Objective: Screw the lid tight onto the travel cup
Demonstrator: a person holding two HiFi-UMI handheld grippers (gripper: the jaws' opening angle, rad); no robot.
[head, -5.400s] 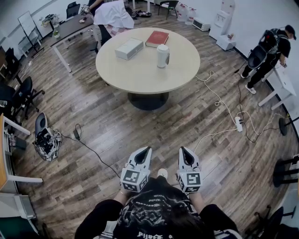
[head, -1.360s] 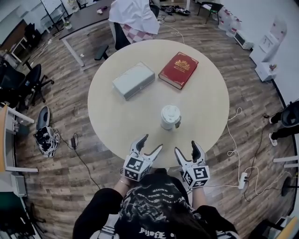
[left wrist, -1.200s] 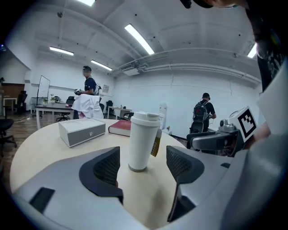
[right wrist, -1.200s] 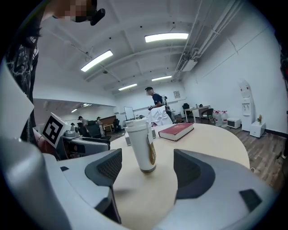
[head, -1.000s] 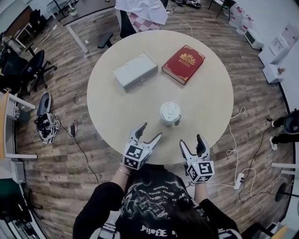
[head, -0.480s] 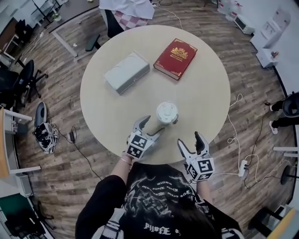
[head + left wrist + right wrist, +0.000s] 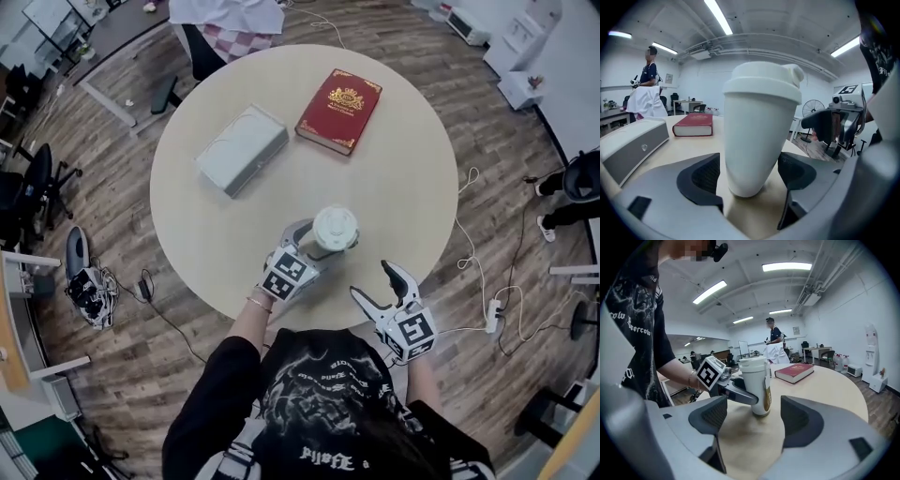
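Across the middle of the head view spreads a round pale table (image 7: pixel 403 178) on a wooden plank floor (image 7: pixel 112 234). At the bottom of that frame is the person in a black printed shirt (image 7: pixel 319 412), both forearms reaching up toward the table's near edge.

Upper left on the tabletop lies a flat grey box (image 7: pixel 242 148), and just right of it, near the top of the table, a closed red book (image 7: pixel 339 109) with gold ornament on its cover; the two lie apart.

The left gripper (image 7: pixel 312 246) sits low on the table at the centre of the frame, with its marker cube pointing back toward the person. Its jaws have just been opening and stand wide, one on each side of the travel cup (image 7: pixel 757 140). In the left gripper view both pads flank the cup's lower body closely without pressing on it.

The right gripper (image 7: pixel 371 279) hangs at lower right by the table's near edge, apart from the cup. Its jaws are spread with only bare tabletop between them, and the cup stands farther ahead in its view.

The white cup stands upright near the table's near edge, with the white lid (image 7: pixel 761 82) seated on top and a small spout cap at its upper right.
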